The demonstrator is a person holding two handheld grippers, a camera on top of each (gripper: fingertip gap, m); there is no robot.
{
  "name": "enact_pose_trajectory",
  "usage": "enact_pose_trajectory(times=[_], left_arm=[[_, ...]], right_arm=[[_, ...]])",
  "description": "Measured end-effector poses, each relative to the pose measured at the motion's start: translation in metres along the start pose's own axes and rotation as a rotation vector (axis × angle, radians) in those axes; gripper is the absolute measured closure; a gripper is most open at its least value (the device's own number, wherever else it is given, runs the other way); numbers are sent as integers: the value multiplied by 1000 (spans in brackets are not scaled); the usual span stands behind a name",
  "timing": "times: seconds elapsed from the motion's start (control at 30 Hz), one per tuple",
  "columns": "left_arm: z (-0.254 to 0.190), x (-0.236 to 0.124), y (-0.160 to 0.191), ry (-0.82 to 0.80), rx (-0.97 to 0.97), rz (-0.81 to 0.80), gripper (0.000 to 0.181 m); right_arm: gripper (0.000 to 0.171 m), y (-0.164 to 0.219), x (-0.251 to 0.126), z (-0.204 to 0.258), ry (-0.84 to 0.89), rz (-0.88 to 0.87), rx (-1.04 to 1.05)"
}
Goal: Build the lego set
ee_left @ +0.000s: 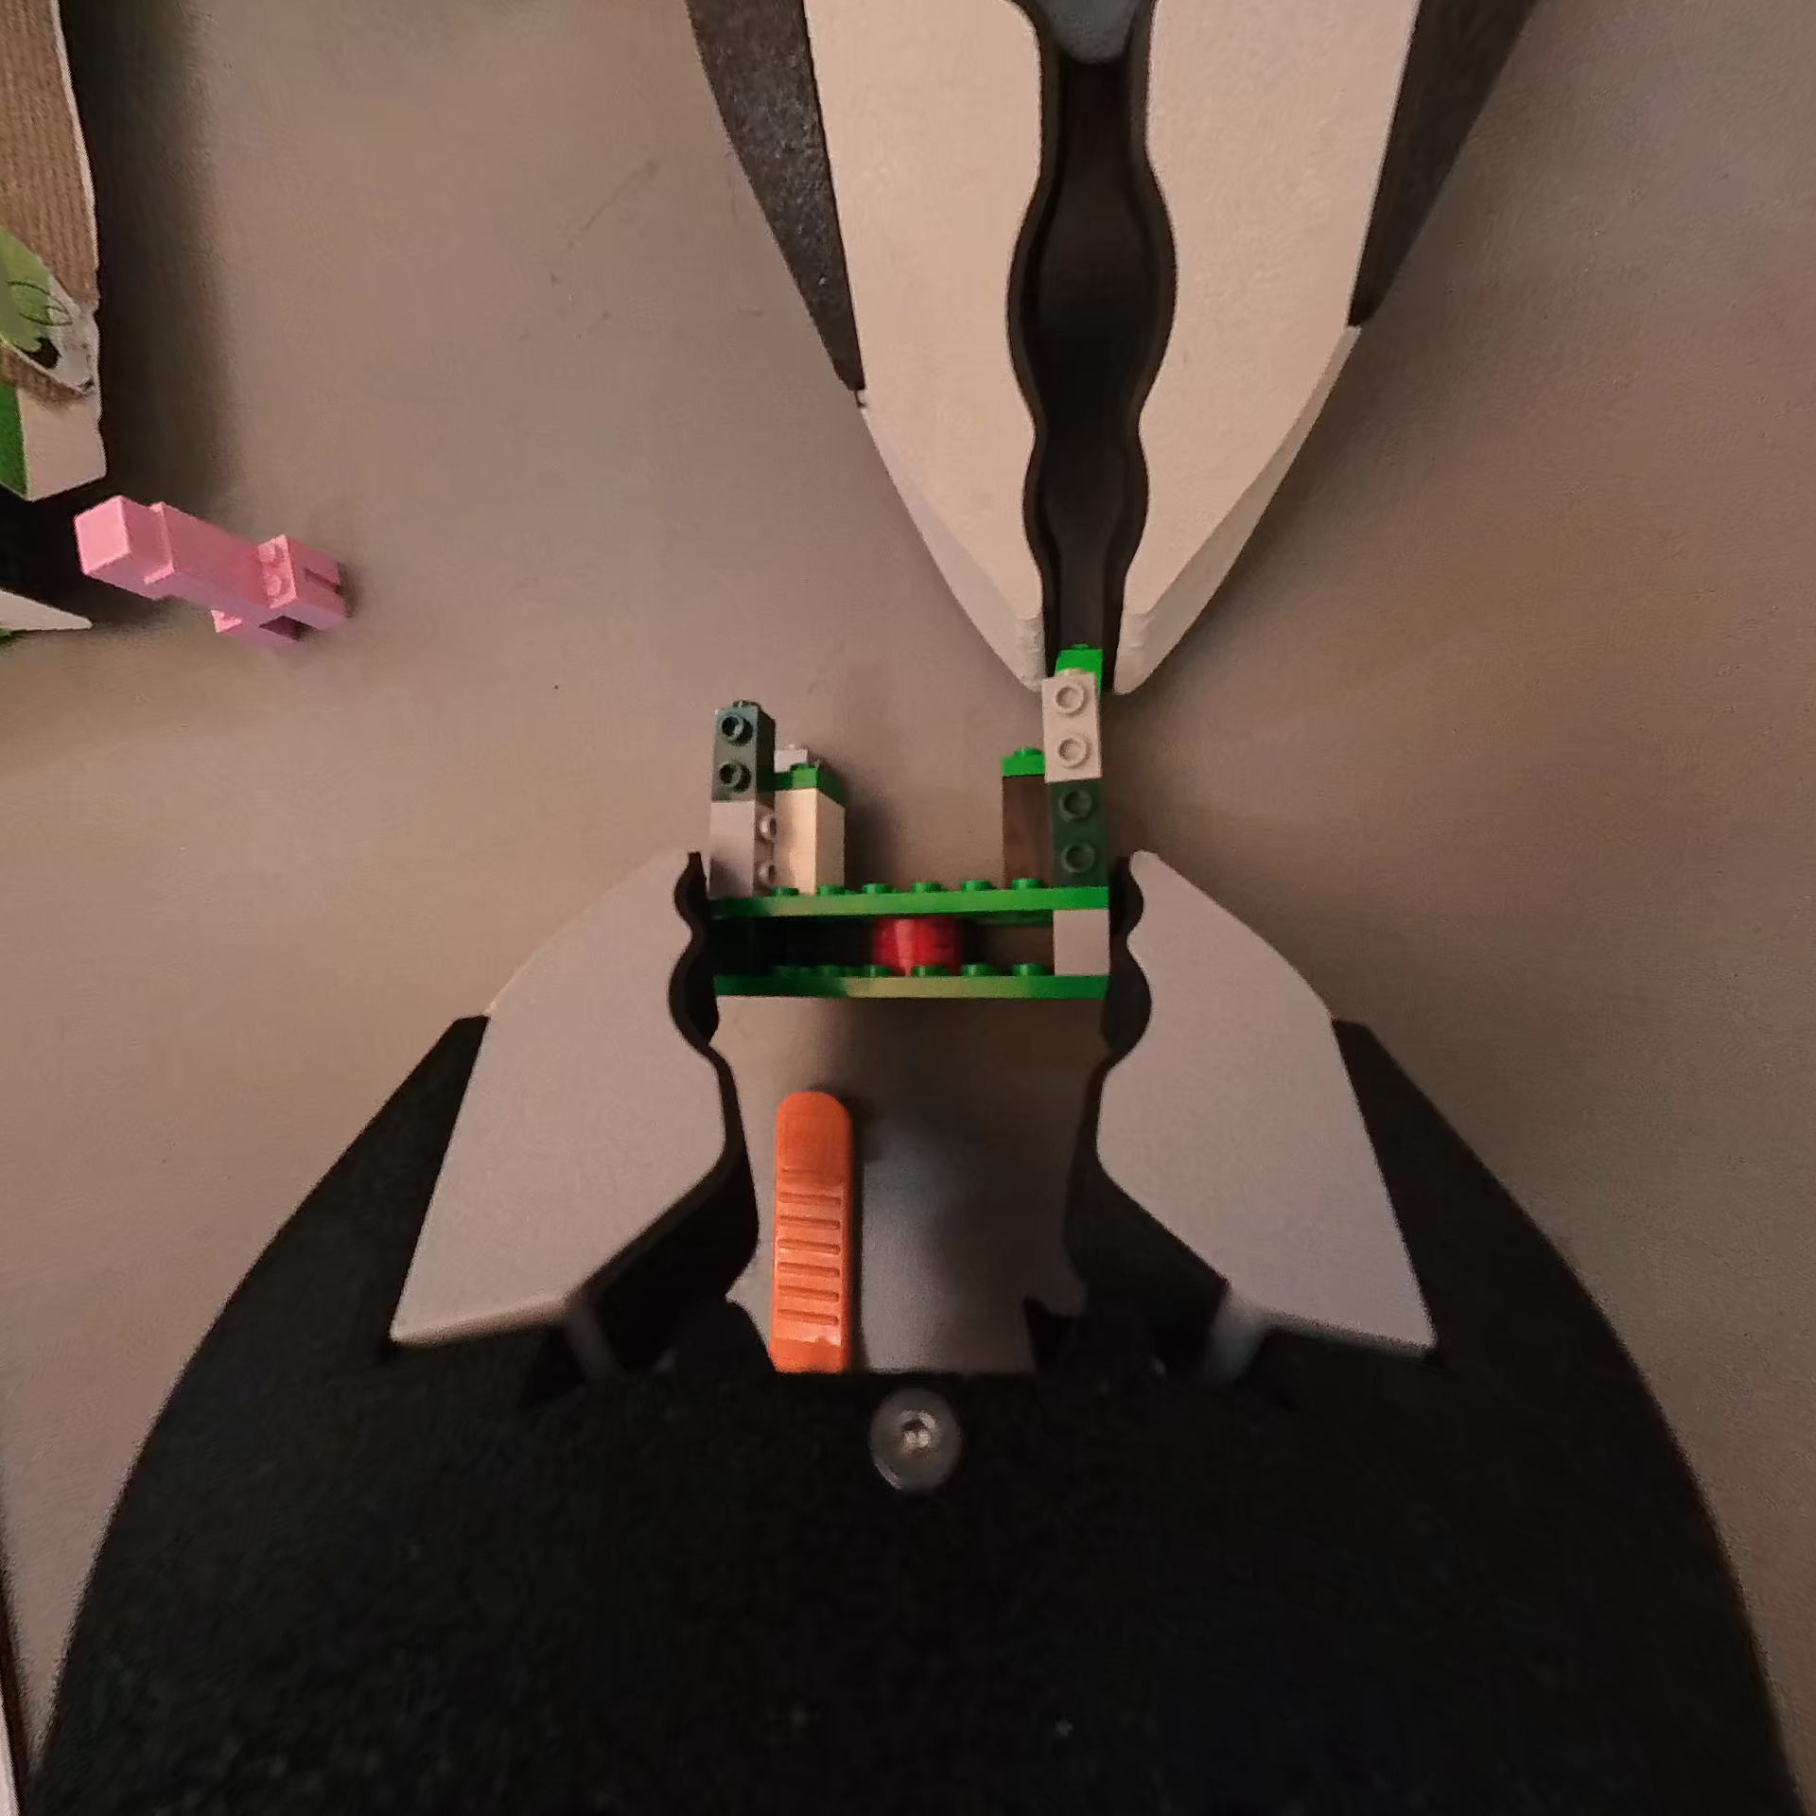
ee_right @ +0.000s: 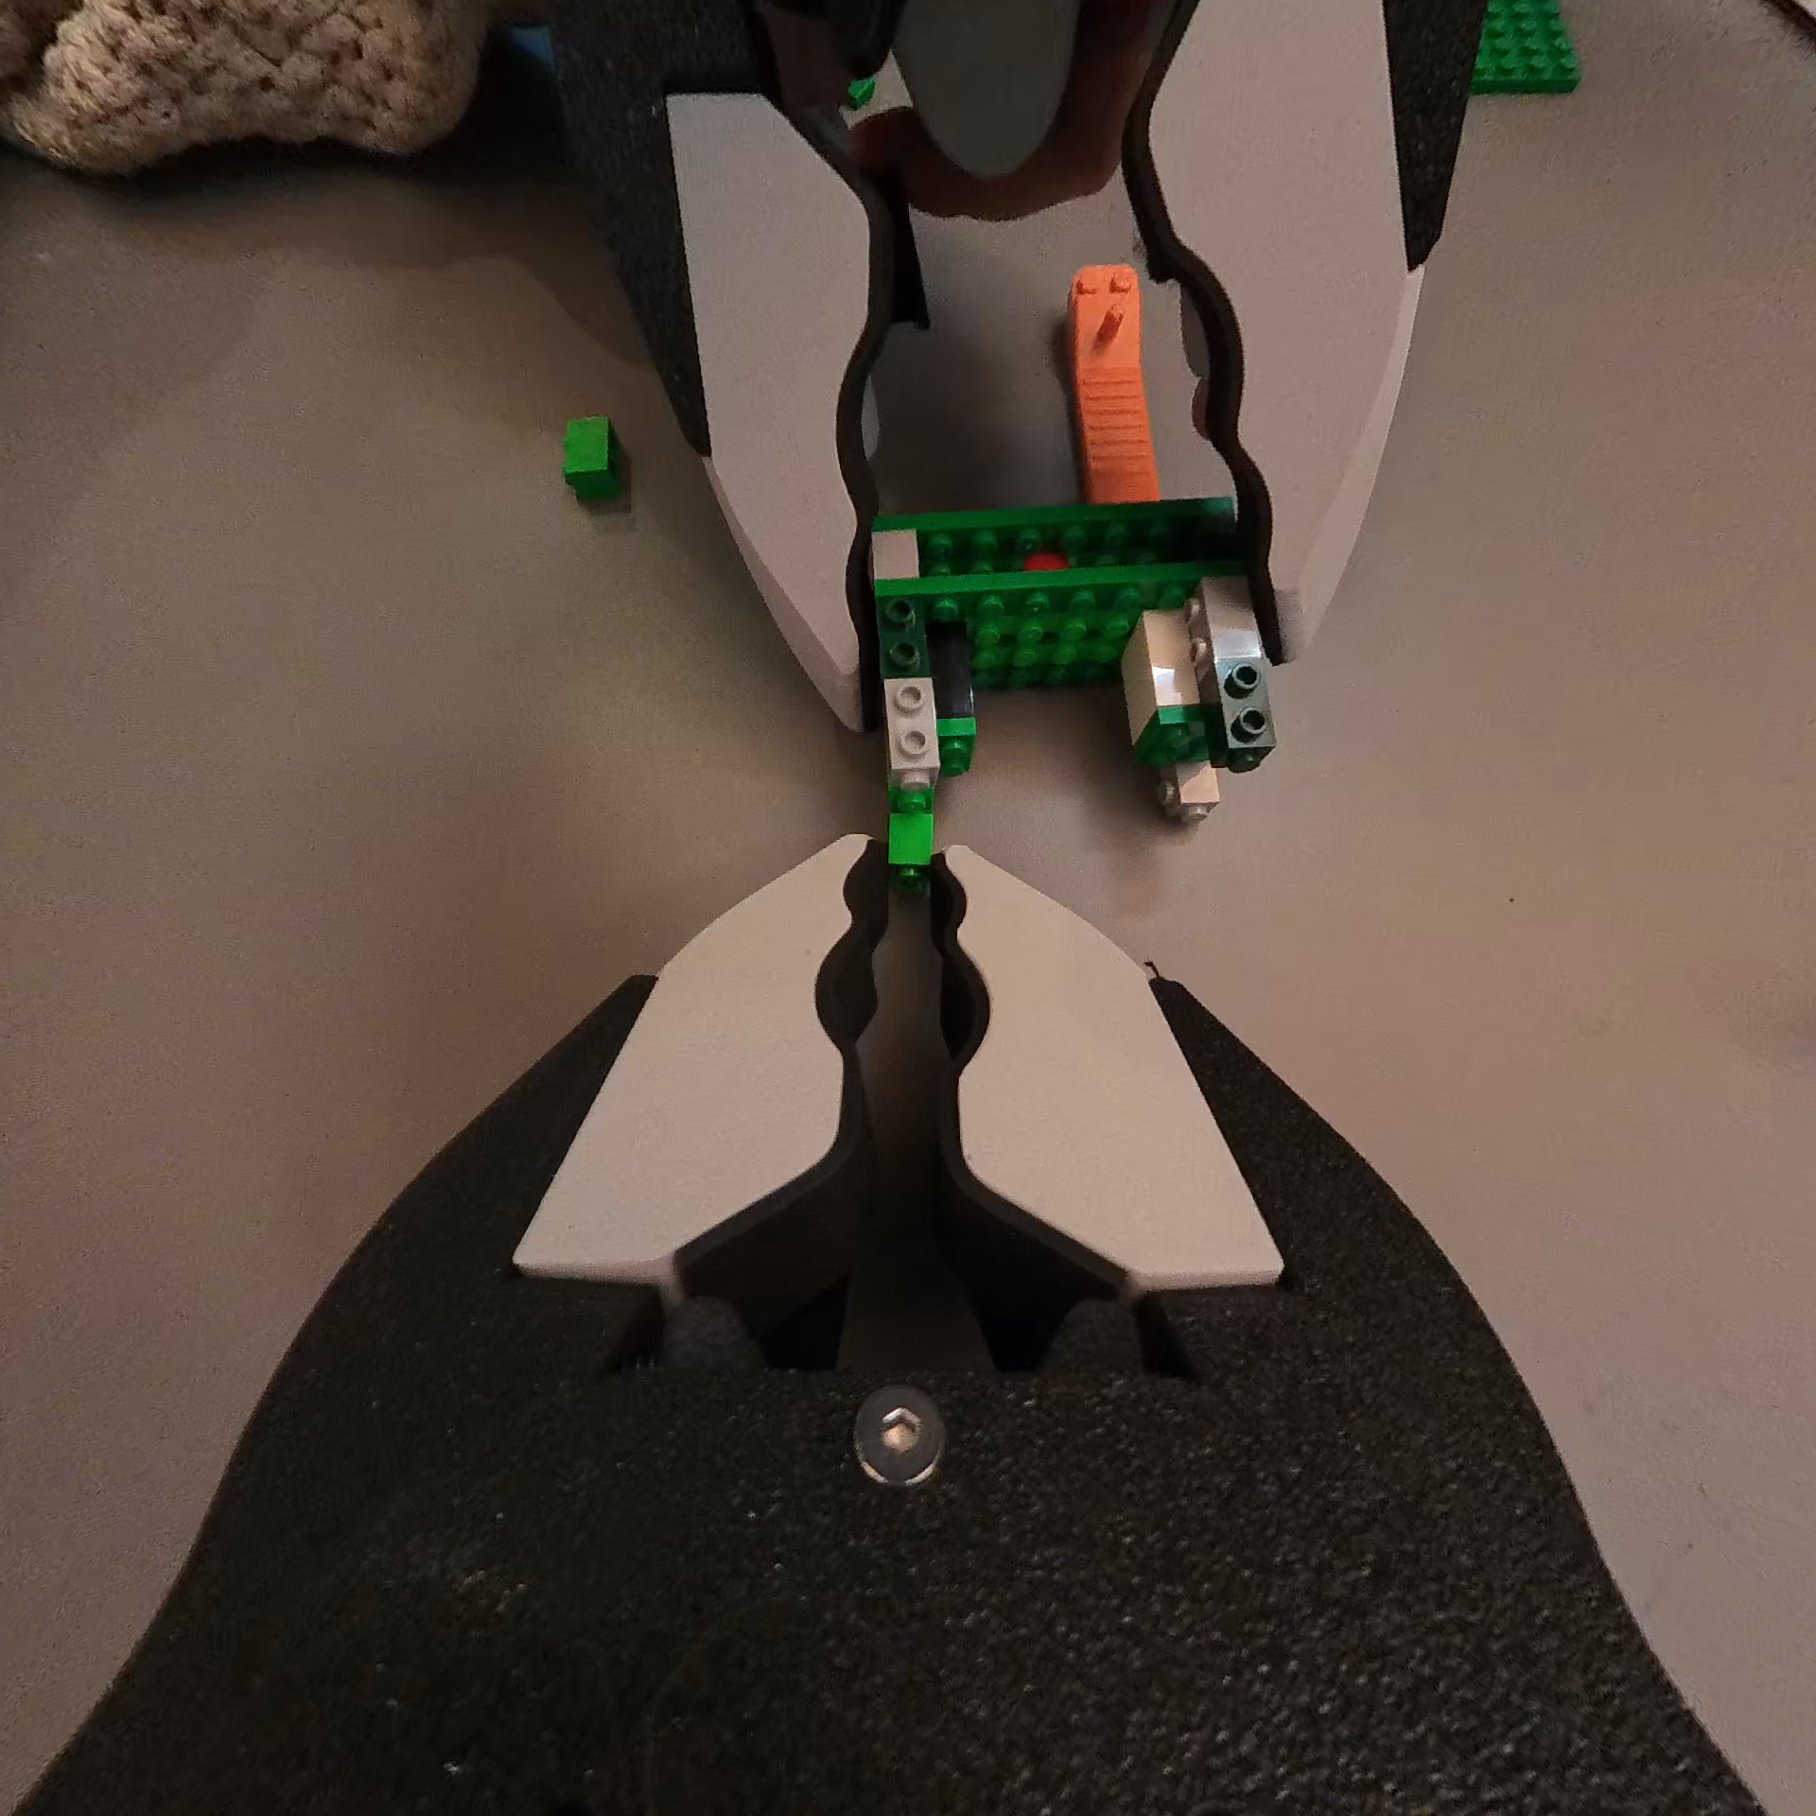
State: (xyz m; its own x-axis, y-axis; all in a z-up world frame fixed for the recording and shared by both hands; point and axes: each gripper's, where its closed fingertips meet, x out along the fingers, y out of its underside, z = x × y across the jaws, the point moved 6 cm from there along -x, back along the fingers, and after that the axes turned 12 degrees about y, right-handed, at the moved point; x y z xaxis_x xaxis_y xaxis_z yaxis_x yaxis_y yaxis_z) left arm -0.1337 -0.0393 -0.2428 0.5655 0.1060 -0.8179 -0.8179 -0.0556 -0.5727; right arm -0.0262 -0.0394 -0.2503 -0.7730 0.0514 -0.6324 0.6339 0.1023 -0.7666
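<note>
The Lego build (ee_left: 914,900) is two green plates with a red piece between them and a column of grey and dark green bricks at each end. My left gripper (ee_left: 909,934) is shut on the plates' two ends and holds the build on its side. My right gripper (ee_right: 909,867) is shut on a small green brick (ee_right: 909,835) that touches the tip of the grey-and-dark-green column (ee_right: 909,722). In the left wrist view the right gripper (ee_left: 1081,673) comes in from the top onto that column (ee_left: 1076,786). In the right wrist view the left gripper (ee_right: 1066,629) holds the build (ee_right: 1042,629).
An orange brick separator (ee_left: 811,1228) lies on the grey table under the left gripper and also shows in the right wrist view (ee_right: 1115,393). A pink Lego pig (ee_left: 211,575) and a box (ee_left: 44,295) are at the left. A loose green brick (ee_right: 590,457), a green baseplate (ee_right: 1528,49) and a fuzzy beige thing (ee_right: 226,69) are farther off. There is about 5 centimeters between the tips of the two grippers. The orange brick separator (ee_left: 811,1228) lies around 7 centimeters away from my left fingertips. The right camera catches it too, in the right wrist view (ee_right: 1118,417).
</note>
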Motion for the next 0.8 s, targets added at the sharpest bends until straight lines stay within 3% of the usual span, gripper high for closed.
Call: enact_pose_trajectory(times=[0.8], left_arm=[[-2,0,4,-17,-10,-71,105]], right_arm=[[164,-2,3,2,35,1,40]])
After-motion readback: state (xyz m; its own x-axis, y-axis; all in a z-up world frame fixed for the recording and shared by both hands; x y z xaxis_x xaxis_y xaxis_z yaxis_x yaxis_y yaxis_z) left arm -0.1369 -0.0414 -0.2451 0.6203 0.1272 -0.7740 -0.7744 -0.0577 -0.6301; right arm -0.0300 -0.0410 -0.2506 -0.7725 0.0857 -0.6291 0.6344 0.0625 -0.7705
